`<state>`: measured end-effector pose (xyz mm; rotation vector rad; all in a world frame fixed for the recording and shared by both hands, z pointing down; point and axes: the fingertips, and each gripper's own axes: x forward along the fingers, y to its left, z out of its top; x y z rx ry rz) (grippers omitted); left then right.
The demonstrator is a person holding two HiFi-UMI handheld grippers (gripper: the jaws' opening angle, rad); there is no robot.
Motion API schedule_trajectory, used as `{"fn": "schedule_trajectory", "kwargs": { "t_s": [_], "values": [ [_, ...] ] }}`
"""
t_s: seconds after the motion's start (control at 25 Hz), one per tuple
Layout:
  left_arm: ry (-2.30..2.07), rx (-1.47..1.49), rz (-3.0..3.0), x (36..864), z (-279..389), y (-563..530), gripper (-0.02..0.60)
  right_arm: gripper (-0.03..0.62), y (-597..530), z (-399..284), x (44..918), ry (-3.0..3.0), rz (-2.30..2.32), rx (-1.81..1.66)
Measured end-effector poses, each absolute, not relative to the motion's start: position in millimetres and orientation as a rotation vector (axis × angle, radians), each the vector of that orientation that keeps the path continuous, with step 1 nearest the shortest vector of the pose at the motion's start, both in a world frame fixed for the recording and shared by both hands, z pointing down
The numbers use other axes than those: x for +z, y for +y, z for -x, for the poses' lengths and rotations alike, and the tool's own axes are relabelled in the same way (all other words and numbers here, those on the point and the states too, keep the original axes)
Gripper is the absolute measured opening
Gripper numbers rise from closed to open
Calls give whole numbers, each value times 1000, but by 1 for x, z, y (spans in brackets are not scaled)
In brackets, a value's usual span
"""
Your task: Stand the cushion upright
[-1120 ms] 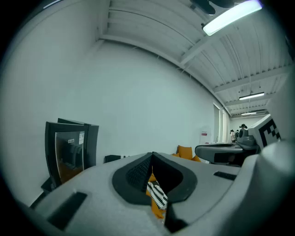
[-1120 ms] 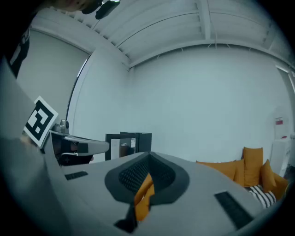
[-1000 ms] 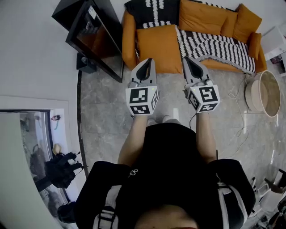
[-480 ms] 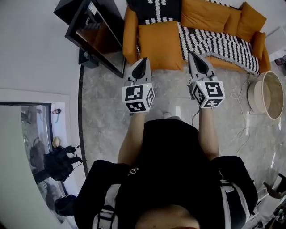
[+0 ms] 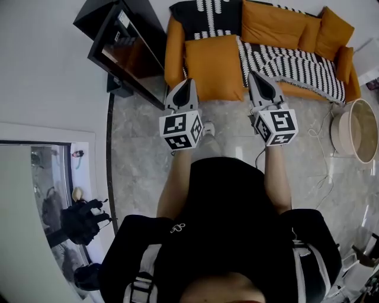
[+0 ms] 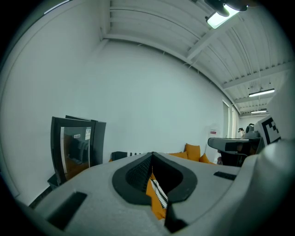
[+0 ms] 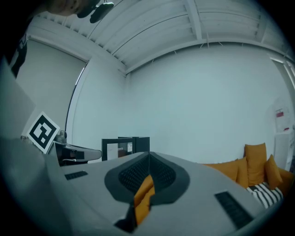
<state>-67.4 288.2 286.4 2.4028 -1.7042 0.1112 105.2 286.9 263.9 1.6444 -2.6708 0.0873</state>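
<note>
A large orange cushion (image 5: 213, 64) lies flat on the seat of the orange sofa (image 5: 173, 53), at its left end. My left gripper (image 5: 188, 83) hovers over the floor just in front of the cushion's near left corner, shut and empty. My right gripper (image 5: 258, 77) hangs to the cushion's right, in front of the striped black-and-white blanket (image 5: 293, 64), also shut and empty. In the left gripper view the jaws (image 6: 152, 155) meet, with sofa orange showing beyond them. In the right gripper view the closed tips (image 7: 148, 156) point level towards the far wall.
A black-and-white cushion (image 5: 206, 15) and several orange cushions (image 5: 269, 22) lean against the sofa back. A dark glass-fronted cabinet (image 5: 127, 50) stands left of the sofa. A round beige tub (image 5: 355, 129) and a loose cable (image 5: 323, 151) are on the grey floor at right.
The person has stepped slightly towards the sofa; a shoe now shows beside the left gripper. The right gripper has edged forward. Both stay shut.
</note>
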Motion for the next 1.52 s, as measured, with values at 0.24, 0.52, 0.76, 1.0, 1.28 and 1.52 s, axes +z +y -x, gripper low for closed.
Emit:
{"fn": "schedule_trajectory", "kwargs": {
  "t_s": [0.24, 0.52, 0.76, 1.0, 1.28, 1.52],
  "values": [
    [-1649, 88, -2447, 293, 51, 235, 9, 11, 239, -125, 268, -2630, -1712, 71],
    [-1629, 97, -2462, 293, 53, 139, 9, 11, 144, -115, 275, -2634, -1706, 102],
    [-1631, 153, -2412, 305, 94, 41, 9, 11, 38, -64, 293, -2652, -1648, 194],
    [-1606, 149, -2387, 310, 126, -54, 9, 11, -57, -21, 294, -2636, -1602, 205],
    [-1521, 160, -2370, 336, 130, -122, 9, 11, -108, -25, 320, -2498, -1629, 267],
    [-1456, 188, -2334, 365, 126, -145, 9, 11, -125, -44, 342, -2396, -1667, 330]
  ]
}}
